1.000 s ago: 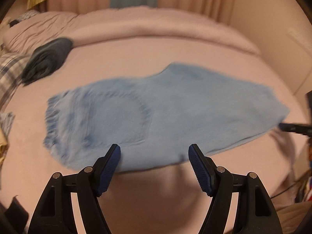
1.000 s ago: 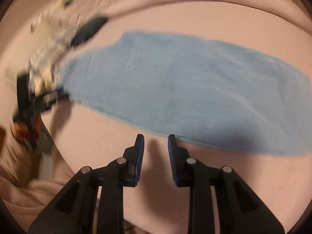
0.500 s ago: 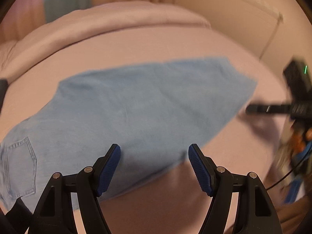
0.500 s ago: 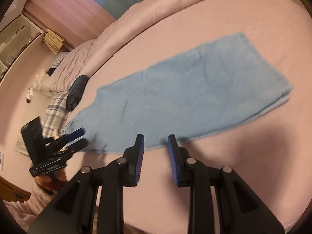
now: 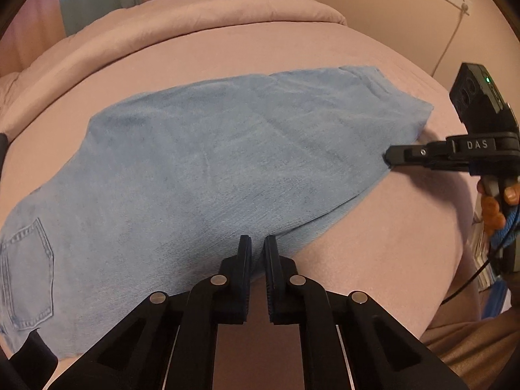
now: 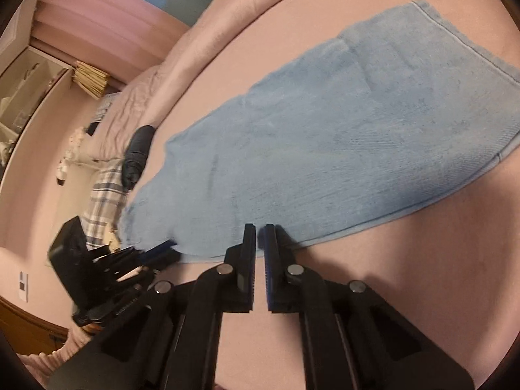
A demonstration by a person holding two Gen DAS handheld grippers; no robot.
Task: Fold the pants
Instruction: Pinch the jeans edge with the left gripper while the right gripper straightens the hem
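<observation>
Pants [image 5: 227, 169] flat on bed [image 5: 227, 48] | both hand-held grippers just closed, pinching near edge

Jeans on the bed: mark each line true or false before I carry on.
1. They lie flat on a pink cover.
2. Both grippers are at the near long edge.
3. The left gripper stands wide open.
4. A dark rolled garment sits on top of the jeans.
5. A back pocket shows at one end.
1. True: the jeans lie spread on the pink cover.
2. True: the left gripper and the right gripper are both at that edge.
3. False: its jaws have just closed on the denim edge.
4. False: the dark rolled garment lies apart, beyond the far end.
5. True: the back pocket shows.
</observation>
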